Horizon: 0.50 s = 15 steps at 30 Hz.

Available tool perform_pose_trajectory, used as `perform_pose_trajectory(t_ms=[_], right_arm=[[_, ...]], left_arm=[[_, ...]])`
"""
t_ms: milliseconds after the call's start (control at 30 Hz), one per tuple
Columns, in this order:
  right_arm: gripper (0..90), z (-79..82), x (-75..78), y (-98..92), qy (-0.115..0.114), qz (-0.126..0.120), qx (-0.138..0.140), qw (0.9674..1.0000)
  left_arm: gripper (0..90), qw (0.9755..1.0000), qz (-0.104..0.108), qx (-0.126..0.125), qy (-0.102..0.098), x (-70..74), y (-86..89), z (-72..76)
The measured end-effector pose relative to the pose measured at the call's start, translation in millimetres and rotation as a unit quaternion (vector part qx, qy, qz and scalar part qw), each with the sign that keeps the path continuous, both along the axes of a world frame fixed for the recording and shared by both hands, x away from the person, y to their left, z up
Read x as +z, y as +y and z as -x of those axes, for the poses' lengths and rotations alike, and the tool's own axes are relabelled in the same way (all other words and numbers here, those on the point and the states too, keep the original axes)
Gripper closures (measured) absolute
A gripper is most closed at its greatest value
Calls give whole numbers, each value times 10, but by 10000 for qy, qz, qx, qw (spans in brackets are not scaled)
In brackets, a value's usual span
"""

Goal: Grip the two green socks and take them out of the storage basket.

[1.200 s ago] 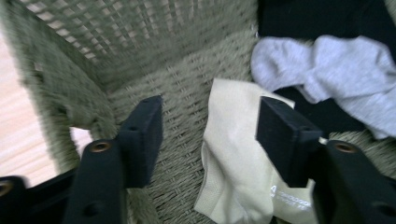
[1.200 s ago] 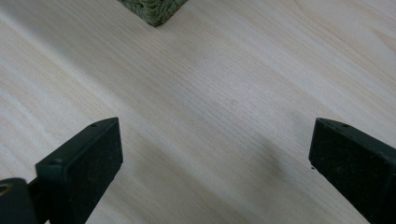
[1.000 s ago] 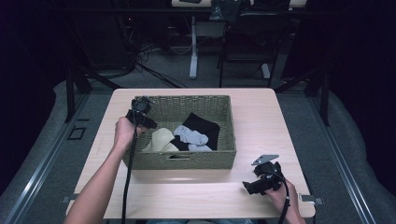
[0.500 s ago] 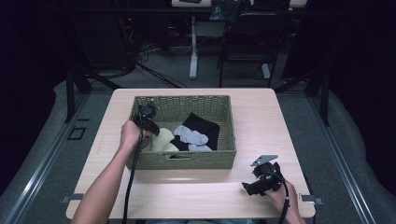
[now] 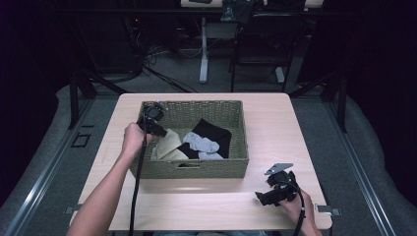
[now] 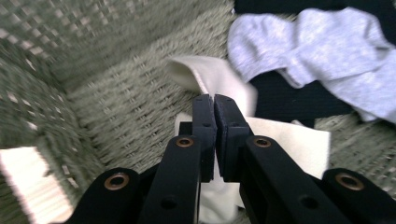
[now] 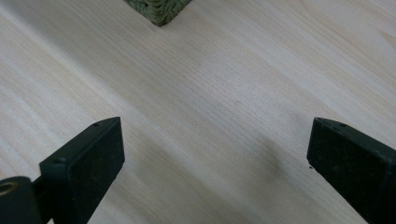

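Observation:
A woven green basket (image 5: 196,169) stands on the table with a cream sock (image 5: 167,147), a grey sock (image 5: 201,143) and a black cloth (image 5: 214,132) in it. My left gripper (image 5: 158,129) reaches into the basket's left end. In the left gripper view its jaws (image 6: 214,99) are pressed together at an edge of the cream sock (image 6: 289,140), with the grey sock (image 6: 317,51) and the black cloth (image 6: 299,95) beyond. My right gripper (image 5: 263,196) rests low over the table's front right, jaws wide apart (image 7: 215,140) with bare wood between them.
The light wooden table (image 5: 275,128) has bare room to the right of the basket and along the front edge. A corner of the basket (image 7: 159,9) shows at the top of the right gripper view. Dark floor, desks and cables lie beyond the table.
My left gripper has moved from the basket's left rim down and inward onto the cream sock, which now rises toward it. The right gripper has stayed put.

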State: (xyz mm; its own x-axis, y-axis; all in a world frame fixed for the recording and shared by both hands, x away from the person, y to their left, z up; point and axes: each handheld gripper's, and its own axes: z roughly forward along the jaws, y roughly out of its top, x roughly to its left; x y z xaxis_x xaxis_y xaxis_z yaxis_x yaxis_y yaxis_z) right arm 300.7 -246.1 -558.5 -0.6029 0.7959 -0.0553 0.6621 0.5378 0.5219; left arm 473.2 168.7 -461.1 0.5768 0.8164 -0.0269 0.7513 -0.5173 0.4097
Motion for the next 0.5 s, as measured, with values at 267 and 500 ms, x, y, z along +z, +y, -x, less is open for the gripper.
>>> perform_pose_trajectory(t_ms=[267, 500], right_arm=[[38, 1, -16, 10, -32, -104, -2, 9999], [39, -2, -11, 21, 33, -1, 28, 10000]], left_arm=[[878, 9989, 160, -170, -405, 395, -26, 104], [877, 9976, 139, -139, -664, 712, 22, 139]])
